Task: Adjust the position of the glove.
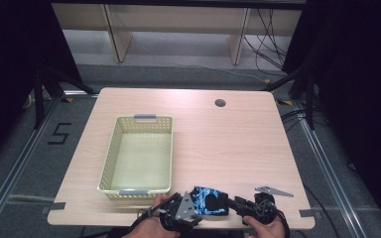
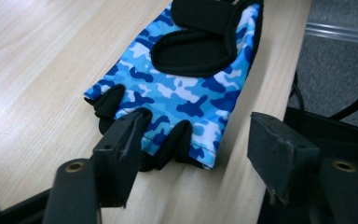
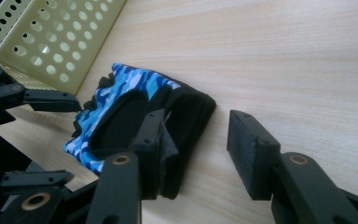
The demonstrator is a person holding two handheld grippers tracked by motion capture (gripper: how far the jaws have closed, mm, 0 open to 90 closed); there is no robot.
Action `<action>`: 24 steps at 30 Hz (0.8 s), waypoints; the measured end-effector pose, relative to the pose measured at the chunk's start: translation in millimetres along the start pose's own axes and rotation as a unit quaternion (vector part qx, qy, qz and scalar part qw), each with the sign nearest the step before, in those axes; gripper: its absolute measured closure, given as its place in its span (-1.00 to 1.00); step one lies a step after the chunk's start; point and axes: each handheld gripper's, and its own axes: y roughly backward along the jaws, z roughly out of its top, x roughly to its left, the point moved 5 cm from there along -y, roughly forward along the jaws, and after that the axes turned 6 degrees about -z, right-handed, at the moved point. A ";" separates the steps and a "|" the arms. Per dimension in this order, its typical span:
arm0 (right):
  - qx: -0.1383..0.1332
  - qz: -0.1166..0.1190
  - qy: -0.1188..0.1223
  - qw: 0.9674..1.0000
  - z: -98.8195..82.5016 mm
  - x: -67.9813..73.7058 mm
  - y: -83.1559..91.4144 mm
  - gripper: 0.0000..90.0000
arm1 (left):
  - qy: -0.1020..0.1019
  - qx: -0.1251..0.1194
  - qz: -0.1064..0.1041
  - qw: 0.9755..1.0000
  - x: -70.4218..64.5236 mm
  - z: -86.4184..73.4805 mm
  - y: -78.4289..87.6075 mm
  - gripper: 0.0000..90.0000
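Lying at twelve o'clock of left claw [image 2: 193, 156], spread: glove [image 2: 186, 79], lengthwise; right claw [image 3: 200, 149] likewise spread, apparently astride its cuff.

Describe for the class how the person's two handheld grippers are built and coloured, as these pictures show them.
Both are black. The left gripper has two flat-faced, blocky jaws on slim arms with brass-coloured pivot rings. The right gripper is built the same, its pads thick and rectangular. From above, a grey three-cornered plate sits on the left one, and a black cable trails from it. No sleeves show.
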 end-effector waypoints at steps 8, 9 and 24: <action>0.004 0.025 -0.003 1.000 -1.4 0.8 -9.8 0.32 | -0.006 0.016 0.010 1.000 6.6 -1.7 -9.1 -0.31; 0.004 0.025 -0.003 1.000 -1.4 0.8 -9.8 0.32 | -0.006 0.016 0.010 1.000 6.6 -1.7 -9.1 -0.30; 0.008 0.056 -0.024 0.998 -8.7 6.4 -21.2 0.85 | -0.015 0.017 -0.003 1.000 9.5 1.0 -9.8 0.38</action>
